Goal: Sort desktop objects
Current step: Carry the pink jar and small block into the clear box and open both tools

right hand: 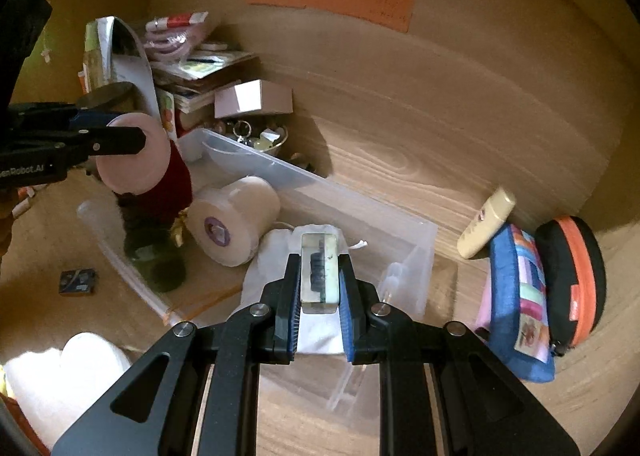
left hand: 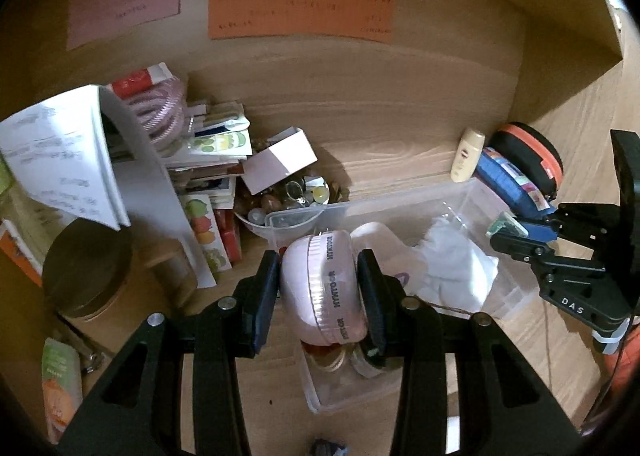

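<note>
My left gripper (left hand: 318, 260) is shut on a round pink zip case (left hand: 322, 288) and holds it above the left end of a clear plastic bin (left hand: 516, 296). It also shows in the right wrist view (right hand: 132, 154). My right gripper (right hand: 320, 260) is shut on a small clear block with a dark inset (right hand: 319, 270), above the white cloth (right hand: 316, 332) in the clear bin (right hand: 416, 252). The right gripper shows in the left wrist view (left hand: 508, 232) over the bin's right end.
A white roll (right hand: 236, 224) and a dark red item (right hand: 172, 184) lie in the bin. A bowl of trinkets (left hand: 296, 196), stacked books and papers (left hand: 208, 160) and a round tin (left hand: 86, 268) stand at left. A cream tube (right hand: 486, 222), blue pouch (right hand: 520, 296) and black-orange case (right hand: 572, 280) lie at right.
</note>
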